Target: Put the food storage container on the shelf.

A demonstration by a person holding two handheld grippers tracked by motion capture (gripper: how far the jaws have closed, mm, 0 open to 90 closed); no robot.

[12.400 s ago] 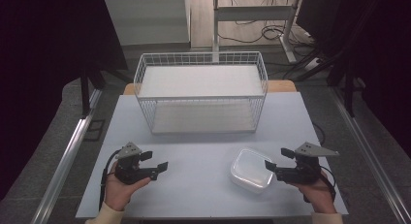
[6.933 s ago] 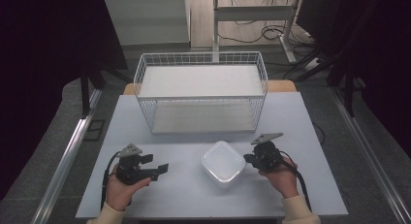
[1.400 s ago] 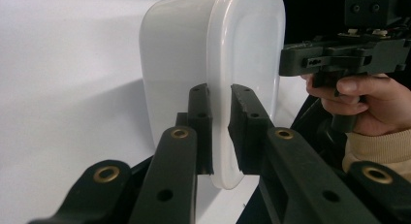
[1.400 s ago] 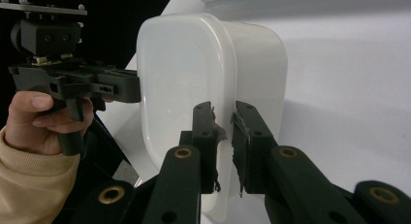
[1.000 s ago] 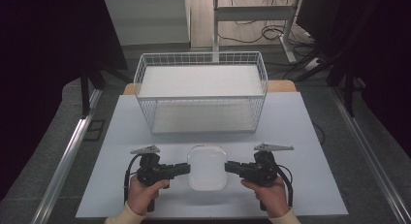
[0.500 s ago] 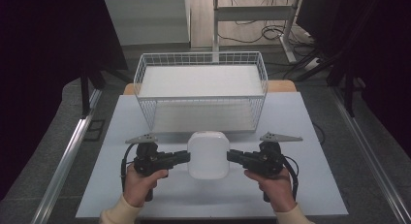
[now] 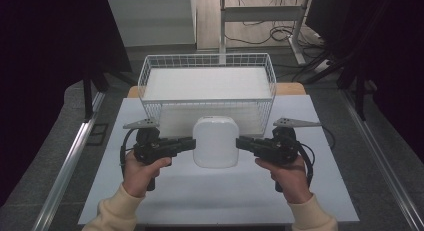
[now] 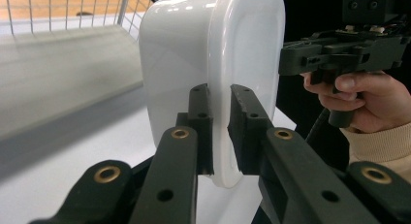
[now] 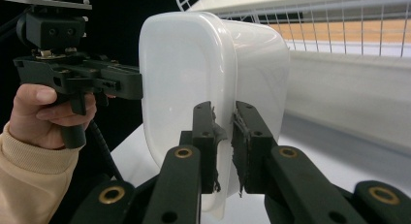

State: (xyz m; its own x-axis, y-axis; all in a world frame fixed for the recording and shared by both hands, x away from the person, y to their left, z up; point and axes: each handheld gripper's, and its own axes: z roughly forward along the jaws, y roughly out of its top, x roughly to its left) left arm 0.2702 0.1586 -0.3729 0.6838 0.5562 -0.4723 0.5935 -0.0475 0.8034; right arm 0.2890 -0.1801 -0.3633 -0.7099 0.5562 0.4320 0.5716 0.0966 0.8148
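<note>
White plastic container (image 7: 215, 142) held off the tabletop (image 7: 165, 191), in front of the wire basket (image 7: 207, 86). Gripped from both sides: left gripper (image 7: 187, 144) clenched on its left rim, right gripper (image 7: 242, 143) clenched on the right rim. Confirmed in both gripper views, rim pinched between the jaws, container (image 8: 213, 64) standing on edge there. Wire basket sat at the far end of the tabletop, just behind the container.

we list: left gripper (image 7: 186, 143) and right gripper (image 7: 243, 143), black, brass-coloured rivets, grey three-cornered top plates, trailing black cables; our cream ribbed sleeves (image 7: 111, 210).
</note>
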